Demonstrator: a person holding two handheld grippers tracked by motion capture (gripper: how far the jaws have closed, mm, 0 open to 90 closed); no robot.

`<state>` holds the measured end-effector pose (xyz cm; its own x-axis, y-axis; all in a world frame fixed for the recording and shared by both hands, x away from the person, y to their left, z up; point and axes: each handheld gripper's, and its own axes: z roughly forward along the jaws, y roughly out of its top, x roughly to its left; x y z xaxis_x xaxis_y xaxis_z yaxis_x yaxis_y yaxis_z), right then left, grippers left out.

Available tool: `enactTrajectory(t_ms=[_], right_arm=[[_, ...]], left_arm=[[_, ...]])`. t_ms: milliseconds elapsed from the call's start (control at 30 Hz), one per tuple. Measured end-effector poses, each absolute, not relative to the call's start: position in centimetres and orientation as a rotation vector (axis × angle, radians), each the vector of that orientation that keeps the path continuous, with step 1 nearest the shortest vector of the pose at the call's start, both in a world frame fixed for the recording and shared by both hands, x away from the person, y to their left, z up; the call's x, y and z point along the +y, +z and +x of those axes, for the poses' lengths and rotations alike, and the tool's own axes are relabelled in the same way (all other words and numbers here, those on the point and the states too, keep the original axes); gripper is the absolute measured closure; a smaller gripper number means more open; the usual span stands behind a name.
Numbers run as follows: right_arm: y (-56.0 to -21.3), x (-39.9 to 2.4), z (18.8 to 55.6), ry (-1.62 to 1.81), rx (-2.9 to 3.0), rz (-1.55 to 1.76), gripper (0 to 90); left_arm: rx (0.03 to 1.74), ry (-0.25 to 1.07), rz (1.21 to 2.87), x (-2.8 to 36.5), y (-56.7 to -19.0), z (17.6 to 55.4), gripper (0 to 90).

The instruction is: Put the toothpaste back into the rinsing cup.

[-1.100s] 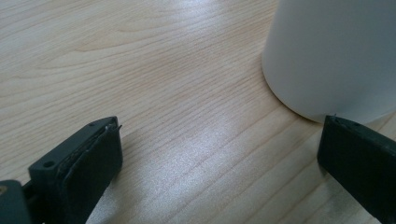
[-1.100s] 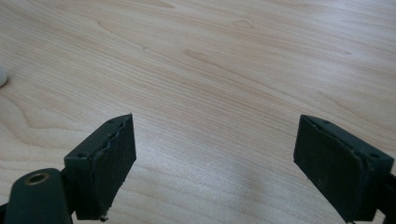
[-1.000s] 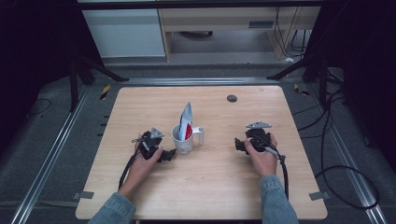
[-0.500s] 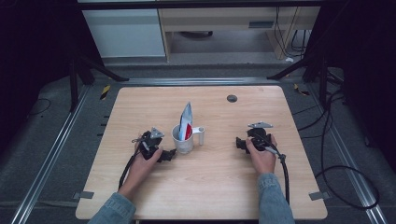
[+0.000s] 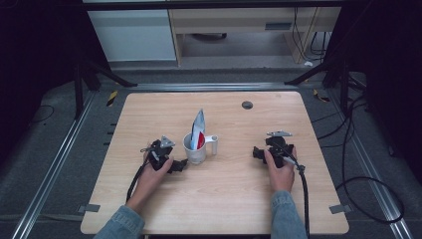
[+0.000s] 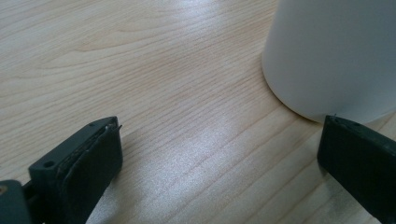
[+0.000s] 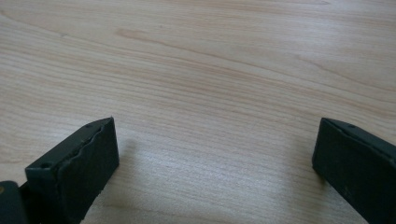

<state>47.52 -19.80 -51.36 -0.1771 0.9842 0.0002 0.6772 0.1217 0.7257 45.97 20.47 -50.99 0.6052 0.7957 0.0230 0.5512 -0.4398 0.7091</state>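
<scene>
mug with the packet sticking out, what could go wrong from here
The left gripper sits low beside the white mug, its open fingers not around it; one finger is close to the base, so a sideways nudge could shove the mug. The tall packet leans out above the rim, so a bump might tip it out. The right gripper is open, well apart from the mug.

White mug (image 6: 336, 56) cut off above.

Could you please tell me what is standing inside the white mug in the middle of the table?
A tall grey-blue packet with a red lower part stands in the white mug, leaning and sticking well above the rim. Its bottom end and anything else in the mug are hidden by the wall.
</scene>
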Motion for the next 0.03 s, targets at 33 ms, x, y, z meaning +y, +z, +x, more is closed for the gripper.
enactTrajectory(t_ms=[33], right_arm=[[-51.36, -19.82, 47.52, 0.822, 1.913, 1.605, 0.4]], left_arm=[[1.058, 0.47, 2.158, 20.48, -50.99, 45.93, 0.0]])
